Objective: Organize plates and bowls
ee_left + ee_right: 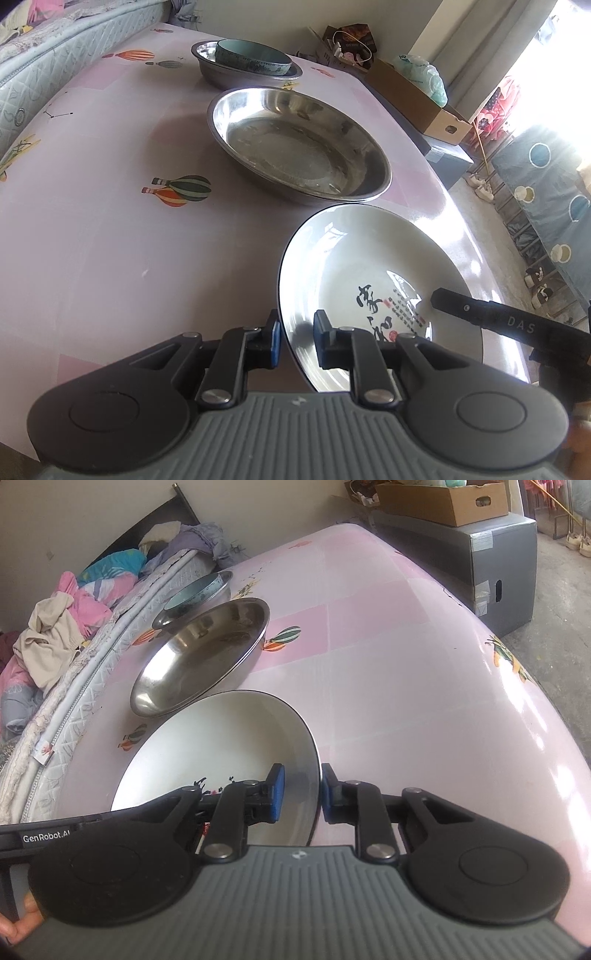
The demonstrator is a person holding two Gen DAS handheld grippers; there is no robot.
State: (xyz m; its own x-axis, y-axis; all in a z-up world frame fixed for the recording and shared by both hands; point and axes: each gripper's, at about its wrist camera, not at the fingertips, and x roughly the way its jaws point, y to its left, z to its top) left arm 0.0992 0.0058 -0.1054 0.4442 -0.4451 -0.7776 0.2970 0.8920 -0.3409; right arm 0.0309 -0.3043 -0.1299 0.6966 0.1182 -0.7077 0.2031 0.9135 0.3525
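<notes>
Your left gripper (pixel 297 339) straddles the near rim of the white plate (pixel 369 266), one blue pad each side, small gaps showing. Right gripper's finger (pixel 480 314) pokes over the plate from the right. Steel dish (pixel 295 147) just beyond, on the pink table (pixel 110 240). Farther back, teal bowl (pixel 255 57) sits inside a steel basin (pixel 207 62).

White plate (pixel 354 266) beside steel dishes (pixel 295 147)

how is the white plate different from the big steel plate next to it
The white ceramic plate carries black calligraphy inside; the large steel plate is bare, reflective metal. The white ceramic plate has both grippers' fingers straddling its rim, left gripper and right gripper; the large steel plate sits untouched. Both are round, shallow and empty.
</notes>
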